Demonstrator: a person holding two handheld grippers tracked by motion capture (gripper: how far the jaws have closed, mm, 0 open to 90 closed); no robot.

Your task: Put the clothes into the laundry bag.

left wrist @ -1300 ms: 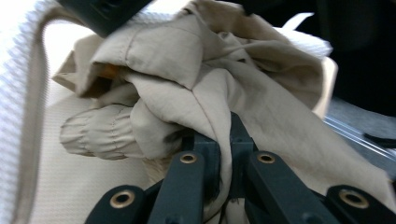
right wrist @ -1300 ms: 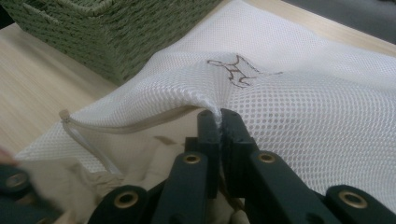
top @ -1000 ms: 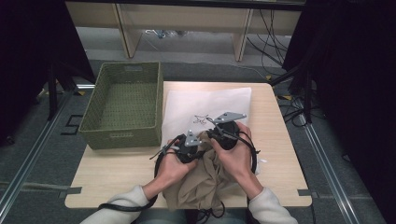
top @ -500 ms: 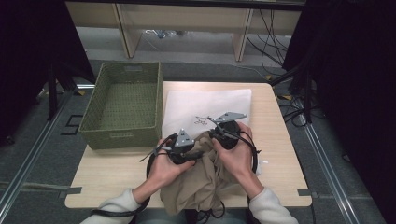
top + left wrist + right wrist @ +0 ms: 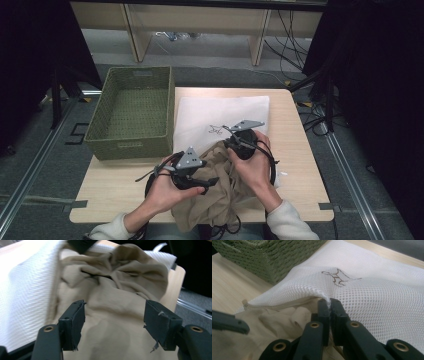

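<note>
Beige garment (image 5: 220,192) lies crumpled on the tabletop (image 5: 115,192), its far end tucked into the white mesh bag (image 5: 220,112) beside the green basket (image 5: 132,112). Right gripper (image 5: 329,302) pinches the bag's edge with its fingers closed tight. Left gripper (image 5: 113,323), fingers just opened wide, hovers over the garment, holding nothing.

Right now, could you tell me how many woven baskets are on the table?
1: a green woven rectangular basket sits at the table's far left corner, beside the white mesh laundry bag. Nothing suggests another is hidden.
</note>
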